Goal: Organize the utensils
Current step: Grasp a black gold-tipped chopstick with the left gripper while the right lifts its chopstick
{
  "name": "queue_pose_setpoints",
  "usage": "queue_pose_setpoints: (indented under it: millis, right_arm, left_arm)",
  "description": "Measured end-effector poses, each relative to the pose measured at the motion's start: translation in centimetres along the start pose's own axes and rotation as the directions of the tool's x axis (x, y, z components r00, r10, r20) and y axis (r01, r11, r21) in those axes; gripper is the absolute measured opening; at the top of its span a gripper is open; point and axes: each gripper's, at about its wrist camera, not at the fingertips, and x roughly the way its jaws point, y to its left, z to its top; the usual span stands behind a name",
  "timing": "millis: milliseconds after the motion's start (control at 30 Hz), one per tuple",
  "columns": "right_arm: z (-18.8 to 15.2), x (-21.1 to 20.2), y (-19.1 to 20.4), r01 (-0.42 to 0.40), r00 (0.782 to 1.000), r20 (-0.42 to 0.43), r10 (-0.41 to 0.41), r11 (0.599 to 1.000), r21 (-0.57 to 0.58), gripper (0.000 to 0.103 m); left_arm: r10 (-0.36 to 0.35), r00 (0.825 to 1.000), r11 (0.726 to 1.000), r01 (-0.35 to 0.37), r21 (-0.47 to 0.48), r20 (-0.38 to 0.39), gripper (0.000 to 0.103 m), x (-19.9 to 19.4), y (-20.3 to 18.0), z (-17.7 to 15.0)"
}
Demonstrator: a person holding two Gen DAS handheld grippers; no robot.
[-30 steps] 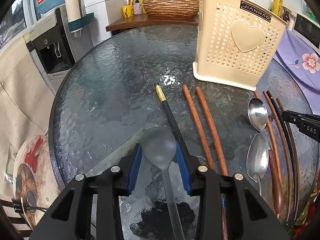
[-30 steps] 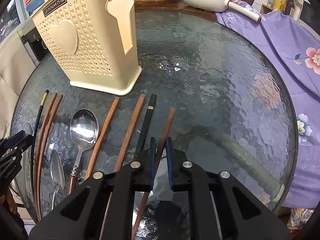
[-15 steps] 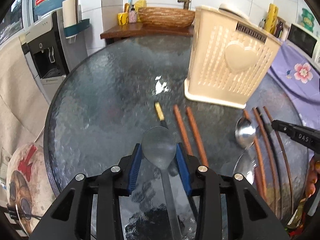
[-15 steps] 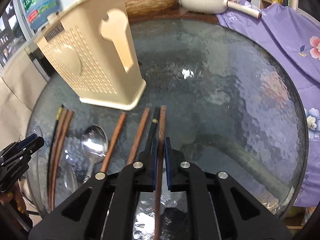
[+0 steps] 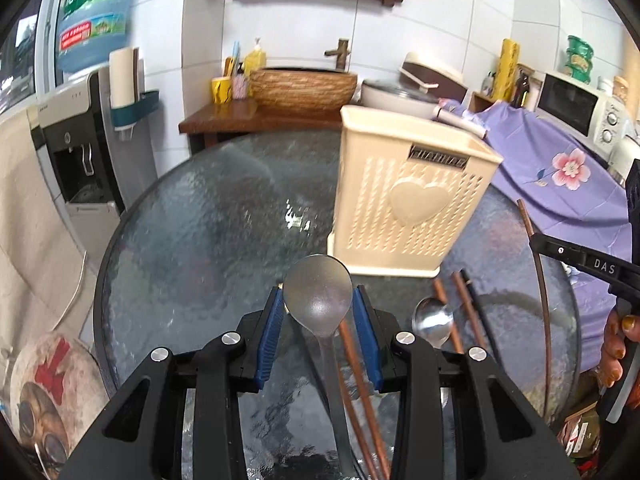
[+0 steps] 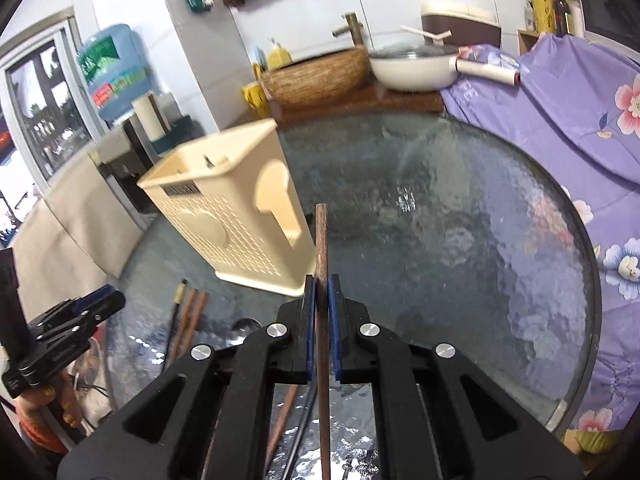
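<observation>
- The round glass bench [image 5: 192, 224] shows a broad bare stretch left of the cream utensil holder [image 5: 404, 204]; its dark rim curves close to a water dispenser [image 5: 76, 152] on the left and a purple flowered cloth [image 6: 568, 112] on the right.
- Behind the far rim stands a wooden counter [image 5: 256, 116] carrying a woven basin [image 5: 304, 88] and a white pan [image 6: 412, 66].
- The holder stands upright near the middle of the bench, open at the top, its perforated heart-marked face toward the left wrist camera.
- The left gripper [image 5: 318, 312] is lifted above the bench, its jaws clamped on a grey spoon [image 5: 318, 300]: the matte bowl sits between the blue pads, and the handle runs back under the camera.
- The right gripper [image 6: 321, 294] has its jaws closed on a brown chopstick [image 6: 321, 240], thin and dark, whose tip sticks out forward just right of the holder.
- Lying on the glass in front of the holder are a shiny metal spoon [image 5: 432, 320], two brown chopsticks [image 5: 460, 312] and a black chopstick [image 5: 478, 312], roughly parallel, close together.
</observation>
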Motion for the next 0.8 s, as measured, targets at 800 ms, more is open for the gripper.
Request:
queue_pose_setpoints:
  millis: [800]
  right_arm:
    - [0.3,-4.6,0.7,-0.047,0.997,0.051,0.049,0.998,-0.037,0.007]
  left_arm:
    - [0.033,0.999,0.998,-0.032,0.045,-0.030,0.038,0.8,-1.0,0.3]
